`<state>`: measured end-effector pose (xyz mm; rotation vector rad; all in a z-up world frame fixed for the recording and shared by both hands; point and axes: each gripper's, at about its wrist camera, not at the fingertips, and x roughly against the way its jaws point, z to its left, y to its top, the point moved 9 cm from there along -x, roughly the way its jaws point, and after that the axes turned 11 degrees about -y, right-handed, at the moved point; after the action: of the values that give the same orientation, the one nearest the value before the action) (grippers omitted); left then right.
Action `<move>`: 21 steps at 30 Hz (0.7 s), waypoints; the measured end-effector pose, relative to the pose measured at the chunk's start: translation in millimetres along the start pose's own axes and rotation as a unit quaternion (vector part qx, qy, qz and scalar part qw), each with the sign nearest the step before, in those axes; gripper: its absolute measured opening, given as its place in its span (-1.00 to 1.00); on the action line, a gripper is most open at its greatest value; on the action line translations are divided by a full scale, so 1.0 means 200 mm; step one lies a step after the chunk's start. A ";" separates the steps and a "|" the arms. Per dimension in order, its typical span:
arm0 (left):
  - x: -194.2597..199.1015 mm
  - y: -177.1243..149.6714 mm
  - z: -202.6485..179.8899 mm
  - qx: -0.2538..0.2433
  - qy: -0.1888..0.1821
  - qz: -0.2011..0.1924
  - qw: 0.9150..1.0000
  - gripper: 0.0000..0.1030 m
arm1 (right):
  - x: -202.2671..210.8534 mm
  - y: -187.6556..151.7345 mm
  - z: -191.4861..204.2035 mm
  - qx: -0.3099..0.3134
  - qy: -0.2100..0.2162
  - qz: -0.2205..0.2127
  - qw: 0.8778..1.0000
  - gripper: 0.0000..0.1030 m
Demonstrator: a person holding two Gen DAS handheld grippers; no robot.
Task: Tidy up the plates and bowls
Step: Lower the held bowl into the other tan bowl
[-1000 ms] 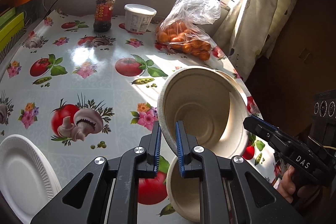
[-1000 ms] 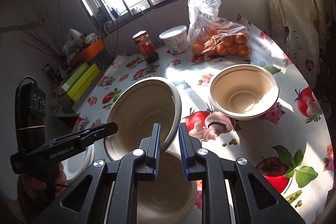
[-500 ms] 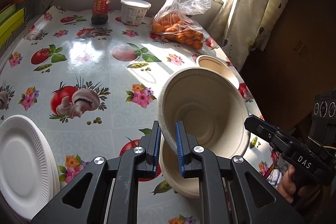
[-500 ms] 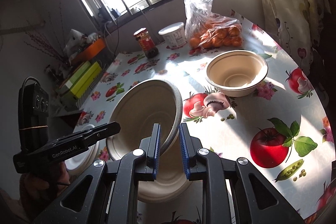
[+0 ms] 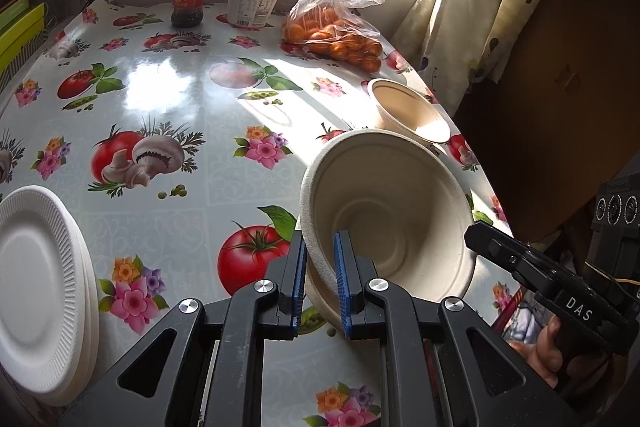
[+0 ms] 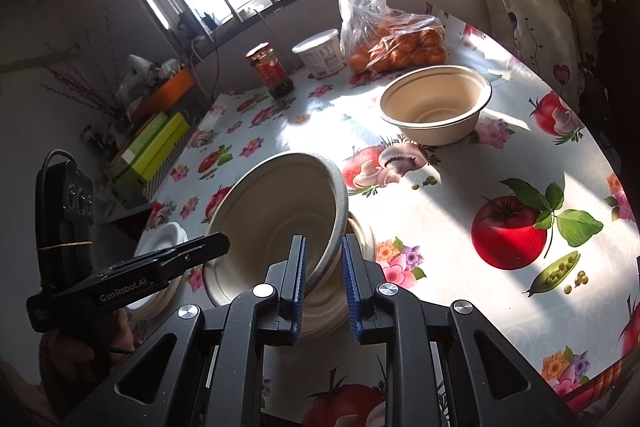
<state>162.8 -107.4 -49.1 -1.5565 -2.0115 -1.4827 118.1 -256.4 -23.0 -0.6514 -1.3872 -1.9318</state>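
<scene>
A sunlit table (image 5: 168, 99) in a fruit-print cloth stands under a barred window. At its left edge sits a stack of white plates (image 5: 38, 287). The left gripper (image 5: 320, 281) is clamped on the left rim of a tan bowl (image 5: 384, 223), and the right gripper (image 6: 323, 281) pinches its opposite rim. Over the last second the tilted bowl has come nearer the camera-side edge, away from the second bowl (image 6: 436, 105) by the bag of oranges (image 5: 340, 35). It probably needs separating before stacking.

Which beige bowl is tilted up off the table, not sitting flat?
The near bowl, pinched by its rim in the left gripper and the right gripper, mouth tipped toward the cameras. The far bowl by the bag of oranges sits upright.
</scene>
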 end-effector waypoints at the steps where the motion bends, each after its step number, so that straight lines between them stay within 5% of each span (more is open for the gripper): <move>1: -0.01 -0.01 0.00 0.001 0.000 0.003 1.000 -0.73 | 0.00 -0.01 0.00 -0.001 -0.001 0.001 1.000 -0.63; 21: -0.03 -0.06 0.01 0.003 0.003 0.016 1.000 -0.73 | -0.03 -0.08 -0.03 -0.009 -0.012 0.016 1.000 -0.63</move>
<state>156.5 -110.0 -61.2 -1.5720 -1.9763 -1.4682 110.6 -257.9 -39.0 -0.7017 -1.3681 -1.9195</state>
